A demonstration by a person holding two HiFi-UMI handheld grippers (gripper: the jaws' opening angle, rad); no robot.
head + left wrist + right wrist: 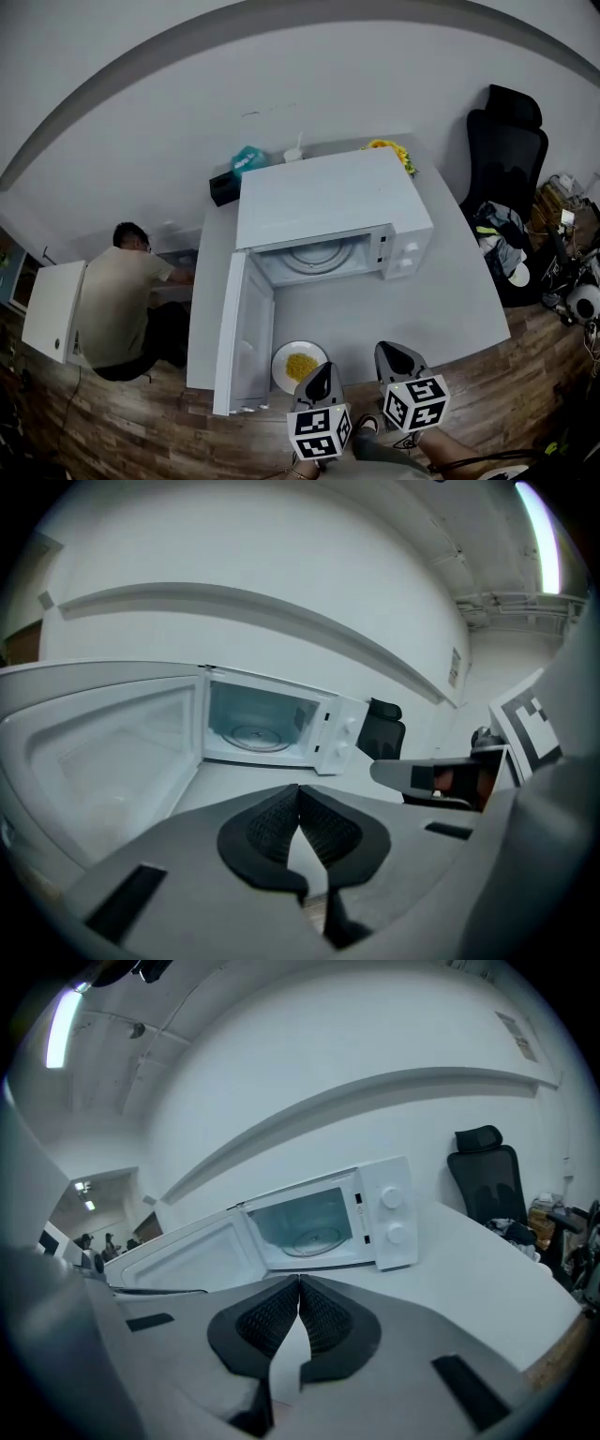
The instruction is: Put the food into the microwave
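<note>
White wall (141, 112), wood-plank floor (122, 431), black office chair (506, 136) beside a grey table (450, 300).

No legible text, brand or number on the microwave (328, 202) or anywhere else

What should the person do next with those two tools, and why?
Probably open the left hand-held gripper and move it to the rim of the plate: the microwave stands open, the plate of food sits on the table before it, and the right hand-held gripper is likewise shut and empty.

grey table (403, 309): microwave (323, 202), plate (279, 360), perhaps flowers (389, 147)
</note>
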